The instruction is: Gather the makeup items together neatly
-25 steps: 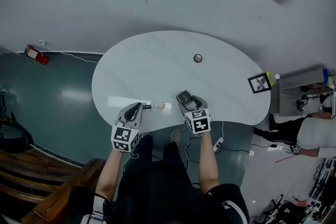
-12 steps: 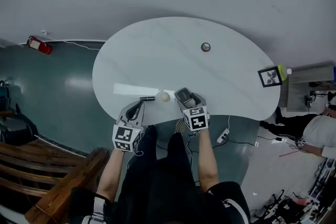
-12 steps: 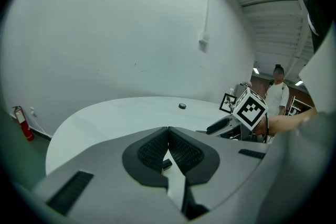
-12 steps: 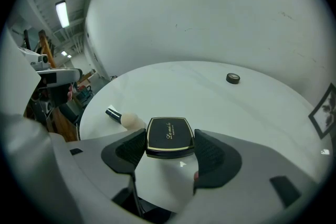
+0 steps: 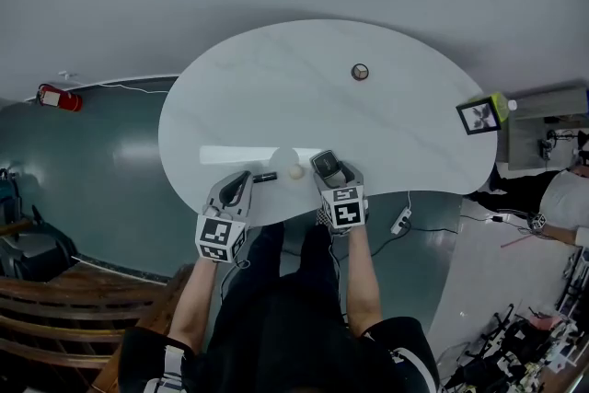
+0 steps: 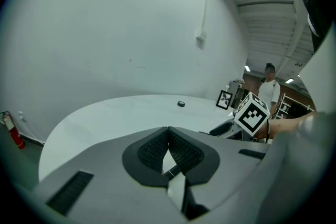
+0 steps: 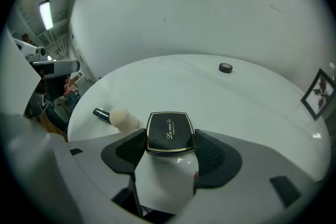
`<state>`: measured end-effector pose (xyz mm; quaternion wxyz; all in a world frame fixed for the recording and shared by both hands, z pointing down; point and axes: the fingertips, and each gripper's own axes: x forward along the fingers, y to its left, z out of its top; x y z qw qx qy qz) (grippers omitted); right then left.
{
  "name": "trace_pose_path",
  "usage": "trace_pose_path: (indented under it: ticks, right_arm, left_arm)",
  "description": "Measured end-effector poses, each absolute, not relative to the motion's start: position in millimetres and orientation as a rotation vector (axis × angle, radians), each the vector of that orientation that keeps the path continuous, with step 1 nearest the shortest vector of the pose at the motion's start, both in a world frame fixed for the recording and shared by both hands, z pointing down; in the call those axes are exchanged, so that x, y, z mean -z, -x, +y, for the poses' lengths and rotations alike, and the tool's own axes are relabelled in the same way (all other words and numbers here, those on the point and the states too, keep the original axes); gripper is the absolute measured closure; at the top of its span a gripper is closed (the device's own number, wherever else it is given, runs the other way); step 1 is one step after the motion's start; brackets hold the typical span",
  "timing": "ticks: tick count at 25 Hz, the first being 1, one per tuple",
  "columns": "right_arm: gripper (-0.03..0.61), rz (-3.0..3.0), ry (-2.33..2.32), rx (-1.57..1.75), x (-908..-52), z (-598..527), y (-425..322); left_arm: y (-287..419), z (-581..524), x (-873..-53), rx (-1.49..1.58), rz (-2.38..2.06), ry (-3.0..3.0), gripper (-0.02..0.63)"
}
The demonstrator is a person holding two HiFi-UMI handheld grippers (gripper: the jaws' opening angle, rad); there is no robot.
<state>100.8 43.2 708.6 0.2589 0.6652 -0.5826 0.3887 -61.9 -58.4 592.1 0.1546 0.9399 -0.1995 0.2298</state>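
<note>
right gripper view shows right gripper (image 7: 169,141) clamping the black compact (image 7: 168,131)

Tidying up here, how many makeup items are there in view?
4: a black compact in the right gripper, a cream sponge and a black tube just left of it, and a small round pot far back.

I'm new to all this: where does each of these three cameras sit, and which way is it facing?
Head view: on the person's head, facing steeply down at the table; shows both forearms, legs, the left hand-held gripper and the right hand-held gripper.
Left gripper view: on that gripper, looking along its shut jaws across the table.
Right gripper view: on that gripper, looking along jaws clamping a compact.
Shared: all three show the far disc.
</note>
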Motion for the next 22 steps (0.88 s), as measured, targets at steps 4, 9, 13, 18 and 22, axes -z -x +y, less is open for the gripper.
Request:
trace_pose_path:
  ticks: [4, 9, 13, 18, 22]
  right_arm:
    - [0.276, -1.512, -1.827, -1.077, -718.0, 44.9, -99.1]
    - [0.276, -1.438, -1.869, -1.105, -718.6, 45.4, -92.9]
    - [0.276, -1.384, -1.904, -1.135, -721.2, 44.1, -92.1]
    - [0.276, -1.312, -1.939, -1.153, -720.9, 45.0, -90.9]
    - [0.276, -1.276, -1.976, -1.173, -719.3, 46.0, -88.5]
  left_arm:
    - [56.6, -65.7, -593.4, -0.662, -0.525, -2.704, 0.597]
    - [58.6, -73.9, -591.9, -0.661, -0.481, -2.709, 0.597]
    - [56.5, -79.2, -591.5, -0.67, -0.446, -2.719, 0.597]
    - [53.5, -82.9, -592.5, -0.677, -0.416, -2.725, 0.597]
    - [53.8, -82.6, -592.6, -0.678, -0.396, -2.729, 0.597]
